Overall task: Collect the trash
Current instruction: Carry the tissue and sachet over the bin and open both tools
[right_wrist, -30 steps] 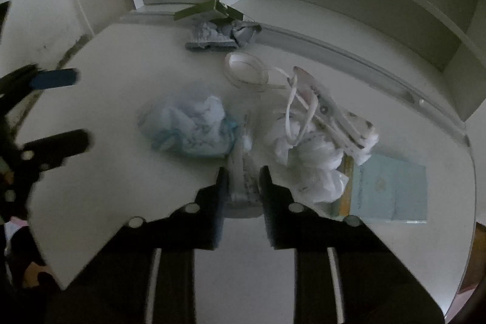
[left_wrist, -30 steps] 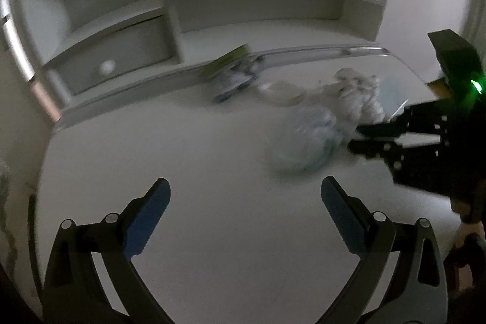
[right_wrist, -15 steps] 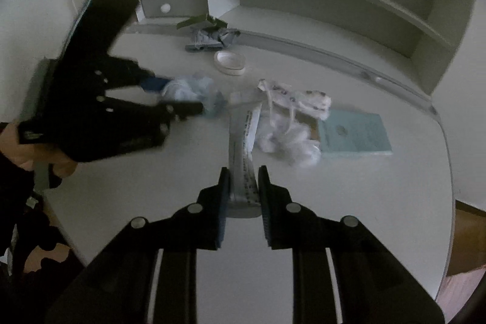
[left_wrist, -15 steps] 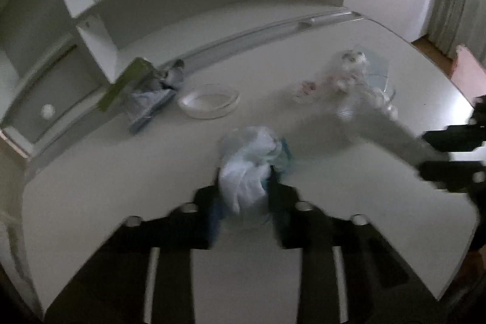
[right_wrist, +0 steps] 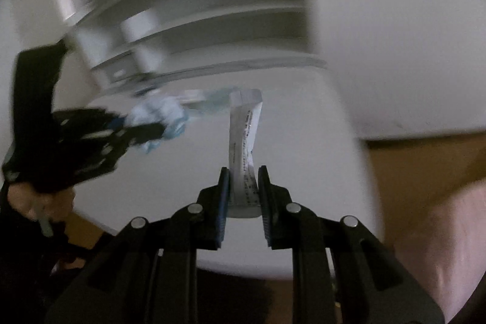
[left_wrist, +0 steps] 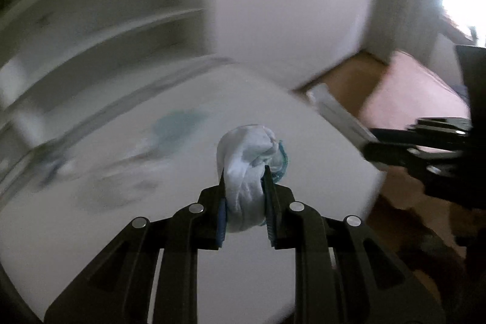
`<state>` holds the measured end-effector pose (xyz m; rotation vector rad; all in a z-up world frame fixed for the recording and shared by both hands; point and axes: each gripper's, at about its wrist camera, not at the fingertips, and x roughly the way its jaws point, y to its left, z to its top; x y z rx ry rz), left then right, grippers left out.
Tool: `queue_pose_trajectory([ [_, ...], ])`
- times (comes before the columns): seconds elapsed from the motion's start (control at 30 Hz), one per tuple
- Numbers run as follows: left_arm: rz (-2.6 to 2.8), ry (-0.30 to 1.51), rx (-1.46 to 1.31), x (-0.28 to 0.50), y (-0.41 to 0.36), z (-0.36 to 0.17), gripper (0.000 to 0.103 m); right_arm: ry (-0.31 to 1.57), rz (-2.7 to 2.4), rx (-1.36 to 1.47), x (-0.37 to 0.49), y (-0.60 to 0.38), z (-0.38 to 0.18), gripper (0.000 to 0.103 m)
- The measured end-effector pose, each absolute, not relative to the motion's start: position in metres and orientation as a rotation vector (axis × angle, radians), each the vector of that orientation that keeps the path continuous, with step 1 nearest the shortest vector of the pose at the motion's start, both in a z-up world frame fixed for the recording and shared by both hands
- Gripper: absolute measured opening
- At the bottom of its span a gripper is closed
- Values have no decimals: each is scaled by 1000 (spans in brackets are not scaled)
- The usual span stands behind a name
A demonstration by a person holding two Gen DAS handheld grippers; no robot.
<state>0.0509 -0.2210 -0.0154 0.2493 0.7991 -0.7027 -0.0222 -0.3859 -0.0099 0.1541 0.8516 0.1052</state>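
My left gripper (left_wrist: 244, 172) is shut on a crumpled white and blue tissue wad (left_wrist: 247, 166) and holds it above the white table (left_wrist: 121, 217). My right gripper (right_wrist: 243, 172) is shut on a long silver wrapper (right_wrist: 245, 141) that sticks up from the jaws. The right gripper (left_wrist: 369, 143) with the wrapper (left_wrist: 337, 114) shows at the right of the left wrist view. The left gripper (right_wrist: 159, 134) with the wad (right_wrist: 158, 117) shows at the left of the right wrist view. Both views are blurred by motion.
White shelves (right_wrist: 212, 20) stand behind the table. A blurred teal booklet (left_wrist: 179, 123) and other blurred litter (left_wrist: 115, 172) lie on the table. Past the table's right edge are a wooden floor (right_wrist: 410, 166) and a pink surface (left_wrist: 416, 93).
The left gripper closed on the tissue wad and lifted it. Both grippers have swung to the right with their loads, toward the table's right edge.
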Motion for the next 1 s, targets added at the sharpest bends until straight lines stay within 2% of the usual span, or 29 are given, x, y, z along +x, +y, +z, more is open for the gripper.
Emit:
queue_pose_trajectory([
  [0.23,-1043,811,375,-18,-391,-46,20,897,-244,359,-103,-535,-47,20],
  [0.4,-1159,926,476,-54,-476,-111,20,1013,-369,480,-143,-598,-110,20],
  [0.67,-1102,1195,551,-28,-536,-248,20,1194,-389,617,-150,-634,-225,20],
  [0.77,-1041,1177,618,-14,-548,-285,20,1245,-375,660,-146,-645,-265,20],
  [1.0,-976,1252,605,13,-557,-332,20,1327,-352,712,-111,-652,-326,20],
])
